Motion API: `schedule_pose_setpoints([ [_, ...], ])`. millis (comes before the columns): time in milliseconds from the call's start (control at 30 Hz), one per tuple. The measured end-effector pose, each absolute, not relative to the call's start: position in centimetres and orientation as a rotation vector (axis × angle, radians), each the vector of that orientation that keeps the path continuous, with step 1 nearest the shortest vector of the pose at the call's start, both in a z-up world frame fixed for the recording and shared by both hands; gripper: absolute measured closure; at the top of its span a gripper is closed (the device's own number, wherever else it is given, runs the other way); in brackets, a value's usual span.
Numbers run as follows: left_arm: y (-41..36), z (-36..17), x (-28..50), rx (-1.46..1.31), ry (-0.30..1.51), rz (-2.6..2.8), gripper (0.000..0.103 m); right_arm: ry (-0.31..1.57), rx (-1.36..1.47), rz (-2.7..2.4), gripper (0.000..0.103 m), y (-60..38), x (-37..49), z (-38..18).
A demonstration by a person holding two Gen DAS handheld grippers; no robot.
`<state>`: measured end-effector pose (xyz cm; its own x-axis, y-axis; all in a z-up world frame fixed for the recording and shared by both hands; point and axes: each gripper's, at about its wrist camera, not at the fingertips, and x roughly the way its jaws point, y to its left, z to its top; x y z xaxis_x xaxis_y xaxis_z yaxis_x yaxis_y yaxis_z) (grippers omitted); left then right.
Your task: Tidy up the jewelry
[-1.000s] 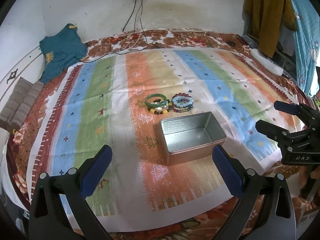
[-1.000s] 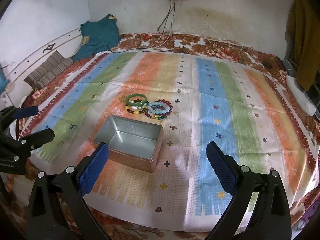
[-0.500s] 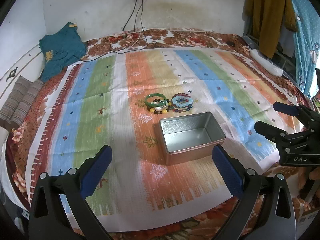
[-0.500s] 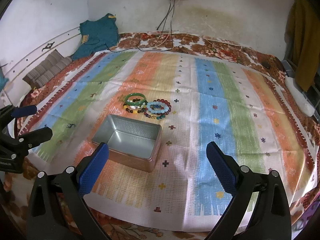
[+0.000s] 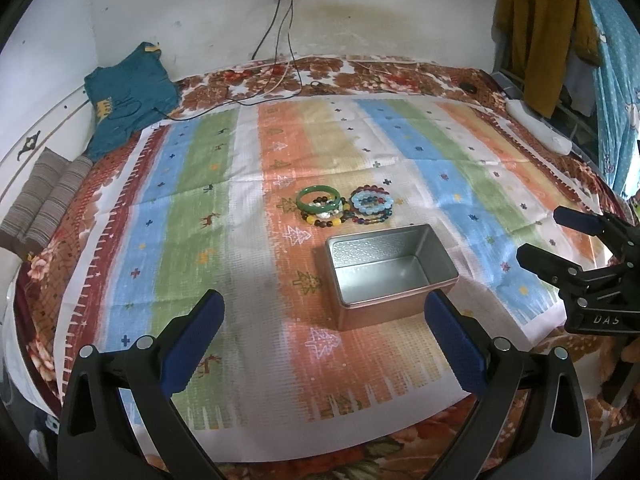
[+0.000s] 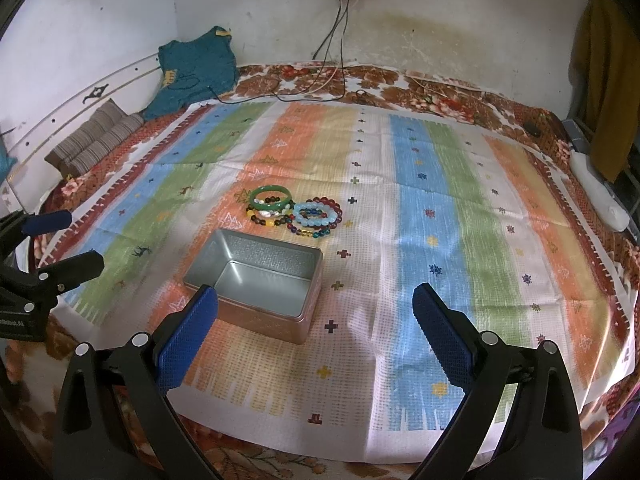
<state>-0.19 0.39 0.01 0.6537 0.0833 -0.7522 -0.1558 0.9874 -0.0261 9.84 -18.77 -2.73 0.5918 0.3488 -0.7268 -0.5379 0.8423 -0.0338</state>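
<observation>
Both grippers, left (image 5: 322, 334) and right (image 6: 316, 330), hung spread apart before the empty tin (image 5: 390, 270); bracelets (image 5: 344, 207) waited just behind it.

A bed (image 5: 400, 76) spread with a striped cloth (image 5: 192, 208) carries an open metal tin (image 5: 390, 276) ahead of the left jaws, with beaded bracelets (image 5: 344, 210) lying just beyond it.
</observation>
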Motion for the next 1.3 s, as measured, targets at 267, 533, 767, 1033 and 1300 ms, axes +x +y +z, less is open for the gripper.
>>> schedule_pose_setpoints([
  [267, 0.8, 0.0, 0.2, -0.107, 0.854, 0.14, 0.005, 0.816, -0.233, 0.509, 0.004, -18.9, 10.8, -3.2],
  [533, 1.0, -0.2, 1.9, -0.118, 0.861, 0.175, 0.005, 0.83, -0.278, 0.485, 0.004, -17.7, 12.5, -3.9],
  [767, 2.0, 0.2, 4.0, -0.114, 0.871, 0.193, 0.005, 0.873, -0.254, 0.473, 0.004, -17.2, 14.6, -4.4],
  [1033, 3.8, -0.2, 7.5, -0.128, 0.892, 0.235, 0.005, 0.908, -0.253, 0.459, 0.004, -15.6, 17.1, -4.9],
  [1300, 4.4, -0.8, 9.6, -0.137, 0.904, 0.237, 0.006, 0.936, -0.25, 0.434, 0.004, -15.4, 19.0, -5.5],
])
